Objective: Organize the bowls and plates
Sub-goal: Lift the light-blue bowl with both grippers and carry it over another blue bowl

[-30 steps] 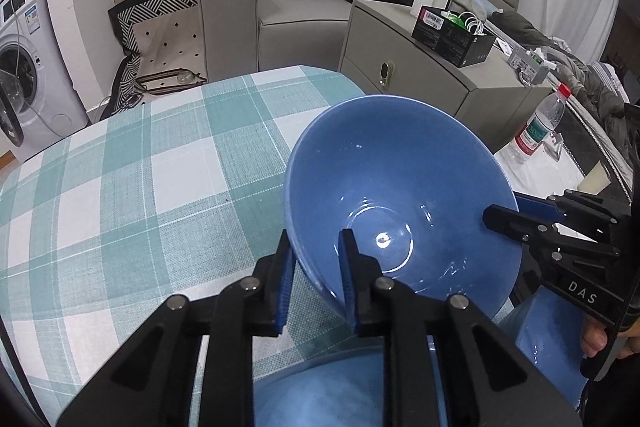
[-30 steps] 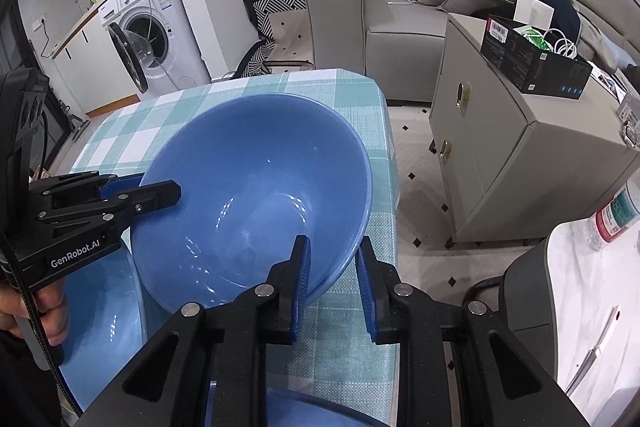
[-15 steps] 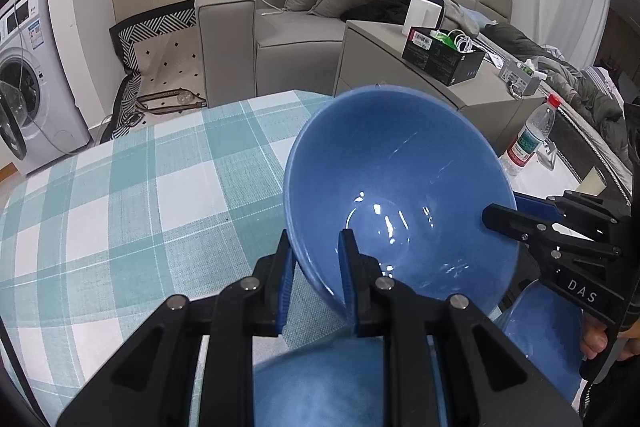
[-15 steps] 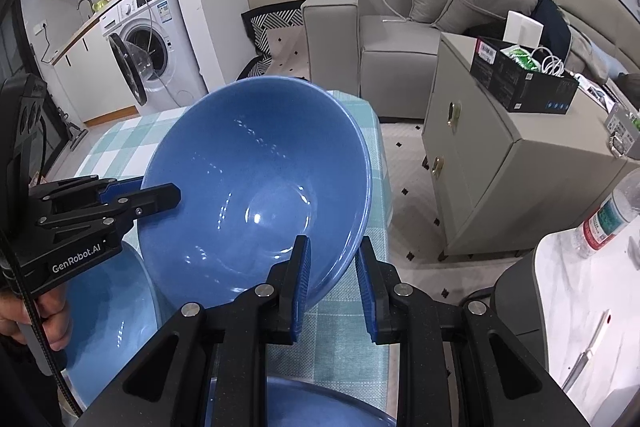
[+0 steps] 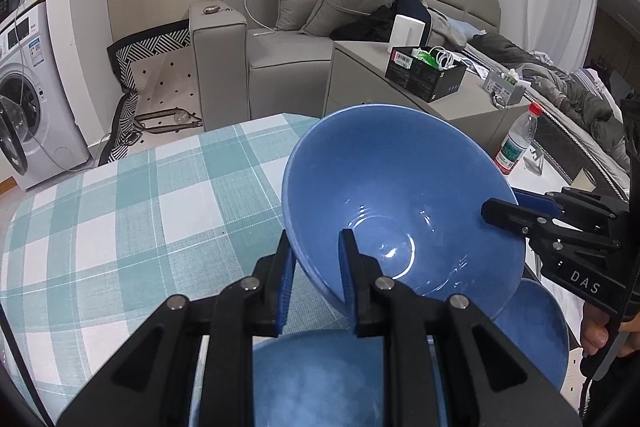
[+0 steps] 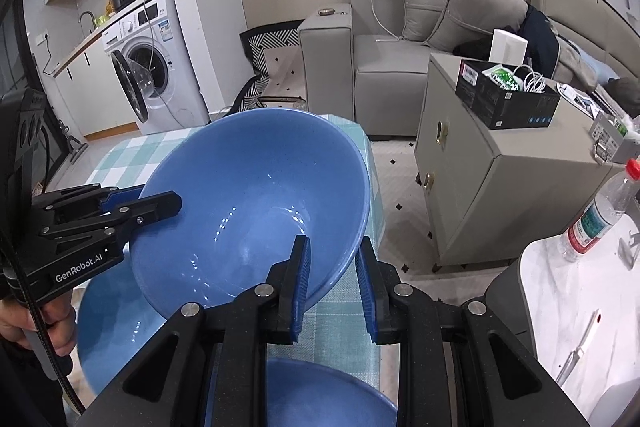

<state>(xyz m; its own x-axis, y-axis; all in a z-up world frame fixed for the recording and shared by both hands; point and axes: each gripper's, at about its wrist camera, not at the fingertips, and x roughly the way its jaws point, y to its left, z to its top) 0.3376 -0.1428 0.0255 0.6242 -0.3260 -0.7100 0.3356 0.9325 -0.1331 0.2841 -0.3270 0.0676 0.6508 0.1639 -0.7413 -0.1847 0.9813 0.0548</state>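
Lifting continues: large blue bowl (image 5: 400, 211) now sits higher above the checked worktop (image 5: 120, 219) than a second ago, and more of the sofa and cabinet shows behind it. Its mouth is tilted toward both cameras.

Left gripper (image 5: 316, 267): fingers narrow, clamped on the near rim, one inside the bowl, one outside. Right gripper (image 6: 332, 267): fingers likewise pinching the opposite rim, one pad on the inner wall, one outside. Each gripper appears in the other's view, gripping its own side of the rim. Bowl is carried by both, clear of everything below.

Below the lifted bowl, two more blue dishes have come into view on the worktop: one directly under the left gripper (image 5: 320, 379), another toward the right hand's side (image 5: 536, 327). Whether these are bowls or plates, cannot tell.

Judgement: the pick-up is done and the transfer is under way; likely next is nesting or stacking onto one of the dishes below. Destination not evident.
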